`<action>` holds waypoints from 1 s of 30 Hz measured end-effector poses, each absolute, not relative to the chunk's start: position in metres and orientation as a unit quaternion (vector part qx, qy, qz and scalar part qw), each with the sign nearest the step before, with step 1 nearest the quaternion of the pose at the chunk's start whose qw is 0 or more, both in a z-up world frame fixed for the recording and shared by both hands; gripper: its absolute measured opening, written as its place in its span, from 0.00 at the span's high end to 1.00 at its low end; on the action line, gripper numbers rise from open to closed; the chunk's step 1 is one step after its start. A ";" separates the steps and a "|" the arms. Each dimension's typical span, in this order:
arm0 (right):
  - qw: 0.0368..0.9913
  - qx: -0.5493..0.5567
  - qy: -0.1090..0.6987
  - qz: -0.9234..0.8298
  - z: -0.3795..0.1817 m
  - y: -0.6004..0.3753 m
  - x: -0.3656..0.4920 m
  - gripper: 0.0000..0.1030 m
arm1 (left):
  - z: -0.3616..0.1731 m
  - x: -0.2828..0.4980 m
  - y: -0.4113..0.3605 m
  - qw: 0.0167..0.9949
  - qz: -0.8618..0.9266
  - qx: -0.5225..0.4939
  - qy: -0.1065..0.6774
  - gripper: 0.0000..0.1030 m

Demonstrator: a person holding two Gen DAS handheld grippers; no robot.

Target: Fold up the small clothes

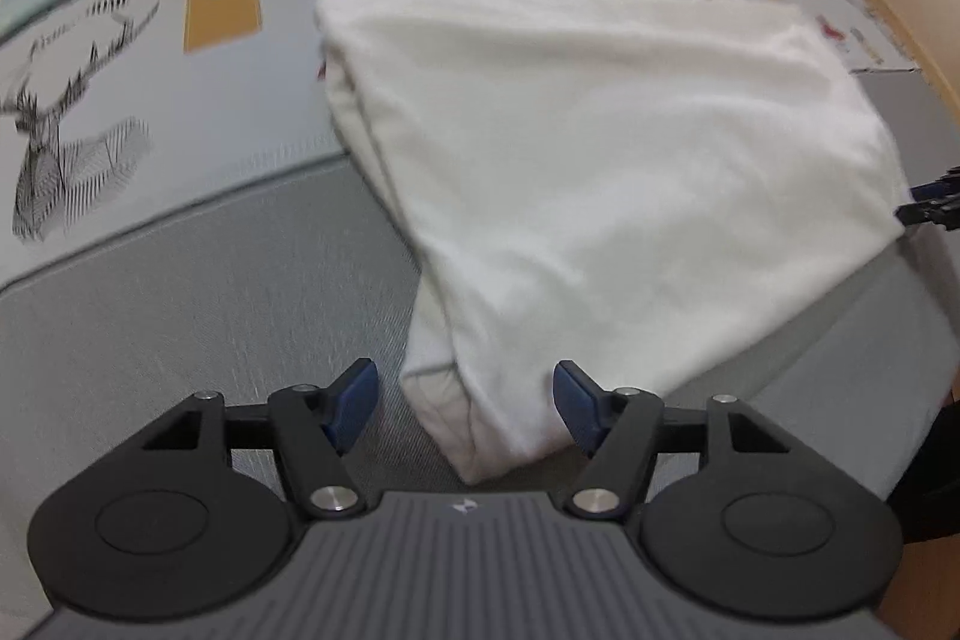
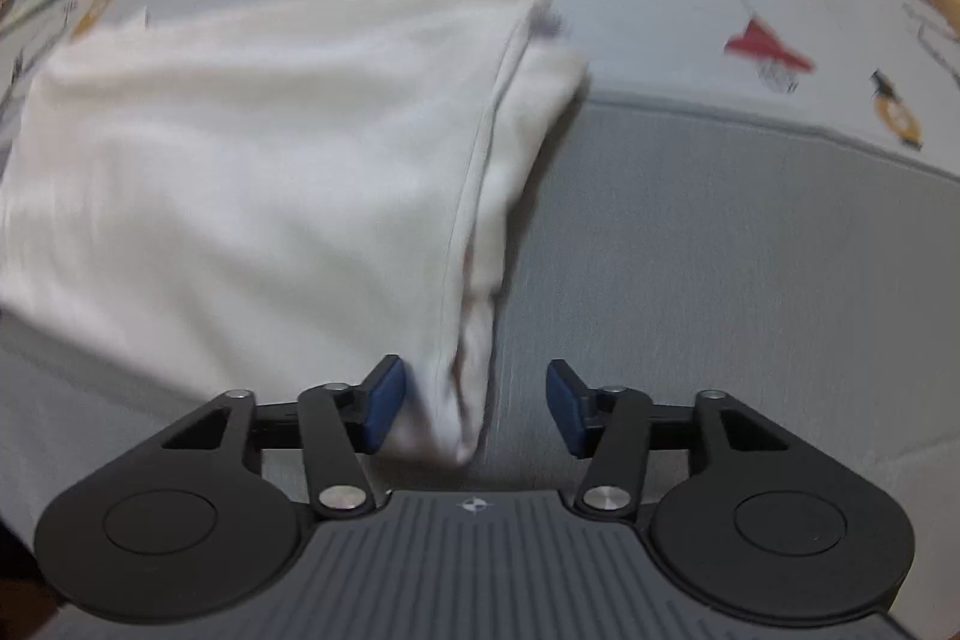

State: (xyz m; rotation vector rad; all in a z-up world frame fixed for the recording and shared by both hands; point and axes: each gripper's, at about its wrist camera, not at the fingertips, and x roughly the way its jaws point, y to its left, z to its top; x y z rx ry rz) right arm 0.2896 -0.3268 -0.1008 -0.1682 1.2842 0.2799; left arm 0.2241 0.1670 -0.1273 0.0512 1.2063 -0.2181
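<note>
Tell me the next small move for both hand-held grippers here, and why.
Probably close both on the cloth. The left hand-held gripper and the right hand-held gripper are open, each with a near corner of the folded white garment between its blue pads, so nothing is gripped yet. Pinching both corners would allow the next fold.

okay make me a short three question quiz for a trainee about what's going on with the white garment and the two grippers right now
1. True or false: the left gripper is clamped shut on the white garment.
2. Which lies nearest between the right gripper fingers? A) a corner of the garment B) the orange tag print C) the red plane print
3. Fill in: the garment lies partly on the plain ____ mat.

Key: 1 false, the jaws stand open with a garment corner between them. 2 A. 3 grey.
</note>
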 end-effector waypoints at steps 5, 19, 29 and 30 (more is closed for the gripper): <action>0.786 -0.088 0.596 0.137 -0.107 -0.323 0.289 0.48 | -0.141 0.225 0.171 0.808 -0.114 0.021 0.578 0.69; 0.773 -0.064 0.606 0.175 -0.103 -0.314 0.295 0.92 | -0.128 0.211 0.181 0.784 -0.147 0.027 0.602 0.92; 0.777 -0.050 0.607 0.159 -0.096 -0.324 0.291 0.92 | -0.094 0.217 0.180 0.830 -0.117 0.032 0.544 0.66; 0.779 -0.052 0.605 0.158 -0.094 -0.322 0.289 0.92 | -0.091 0.218 0.180 0.835 -0.120 0.021 0.537 0.66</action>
